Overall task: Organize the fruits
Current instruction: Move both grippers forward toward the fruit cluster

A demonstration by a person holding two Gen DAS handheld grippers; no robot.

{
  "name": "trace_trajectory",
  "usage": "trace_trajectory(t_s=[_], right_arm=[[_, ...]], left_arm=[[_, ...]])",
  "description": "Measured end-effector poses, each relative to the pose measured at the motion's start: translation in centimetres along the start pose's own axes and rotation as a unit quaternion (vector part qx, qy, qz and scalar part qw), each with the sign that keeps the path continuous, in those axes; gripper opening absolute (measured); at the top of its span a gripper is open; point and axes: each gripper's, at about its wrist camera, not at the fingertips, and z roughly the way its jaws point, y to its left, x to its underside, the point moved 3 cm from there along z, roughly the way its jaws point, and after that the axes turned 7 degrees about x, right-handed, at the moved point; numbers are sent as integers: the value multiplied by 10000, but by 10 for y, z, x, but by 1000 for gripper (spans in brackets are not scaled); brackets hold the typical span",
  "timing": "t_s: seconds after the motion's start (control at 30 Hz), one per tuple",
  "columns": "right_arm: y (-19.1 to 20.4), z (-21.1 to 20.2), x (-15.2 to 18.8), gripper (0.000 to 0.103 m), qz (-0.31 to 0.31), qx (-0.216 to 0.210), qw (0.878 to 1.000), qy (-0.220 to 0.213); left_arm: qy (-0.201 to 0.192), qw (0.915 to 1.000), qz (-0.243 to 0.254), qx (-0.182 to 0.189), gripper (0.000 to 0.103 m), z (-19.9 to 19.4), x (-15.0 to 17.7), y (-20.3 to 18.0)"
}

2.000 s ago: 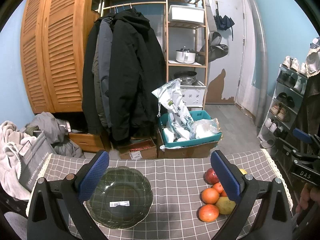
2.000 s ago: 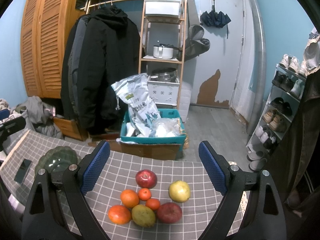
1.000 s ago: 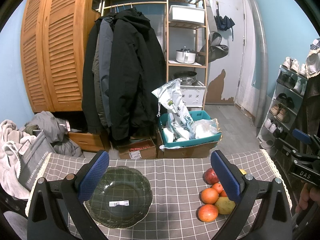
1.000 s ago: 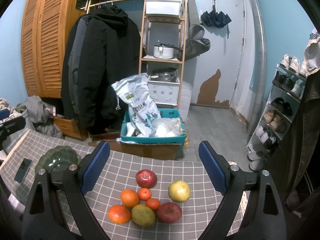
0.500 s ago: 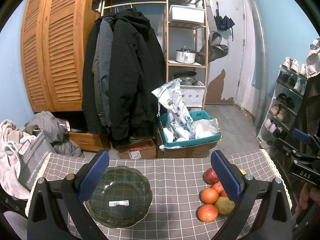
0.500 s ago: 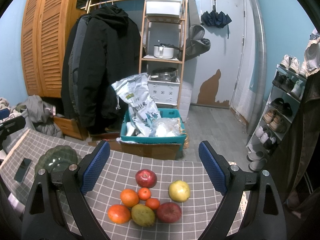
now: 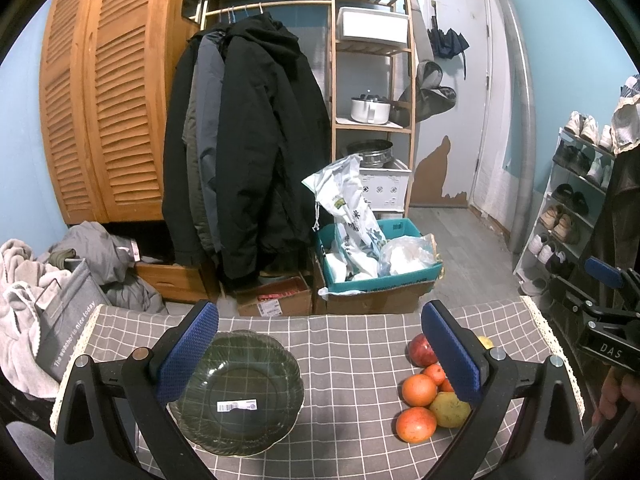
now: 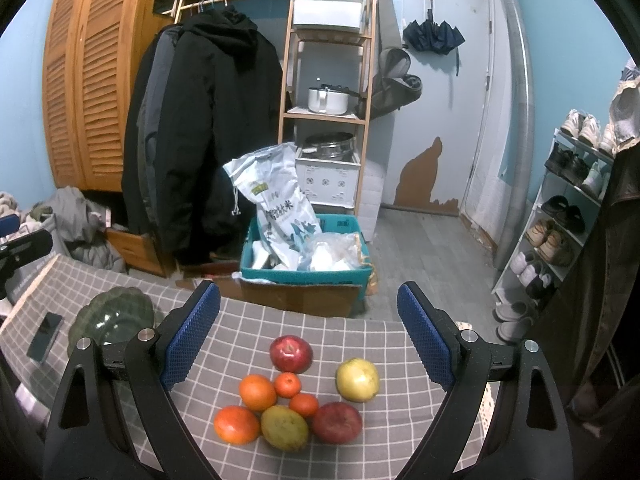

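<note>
A dark green glass bowl (image 7: 236,392) with a white barcode sticker sits on the grey checked tablecloth (image 7: 348,360). It lies under my open left gripper (image 7: 320,354), close to its left finger. In the right wrist view several fruits cluster between the fingers of my open right gripper (image 8: 308,336): a red apple (image 8: 291,353), a yellow-green apple (image 8: 357,373), a dark red apple (image 8: 337,422), oranges (image 8: 257,392), small tangerines (image 8: 287,384) and a greenish mango (image 8: 284,428). The same bowl (image 8: 114,314) shows at far left there. Both grippers hold nothing.
A black phone (image 8: 45,336) lies on the cloth left of the bowl. Past the table's far edge stand a teal crate (image 8: 304,268) of bags on cardboard boxes, hanging coats, a wooden shelf and a shoe rack (image 8: 568,208). A person's hand (image 7: 612,392) holds the other gripper at right.
</note>
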Motion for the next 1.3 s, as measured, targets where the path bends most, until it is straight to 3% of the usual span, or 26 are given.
trace_trajectory(t_s=[0.23, 0.63, 1.3], right_arm=[[0, 4, 9, 89, -26, 75, 9997, 212], [-10, 33, 29, 89, -107, 181, 9965, 813], [-28, 92, 102, 89, -125, 367, 9754, 2170]], left_arm=[[151, 9998, 90, 29, 102, 11, 6, -8], [805, 9963, 108, 286, 102, 48, 28, -23], [2096, 9765, 191, 461, 102, 125, 96, -49]])
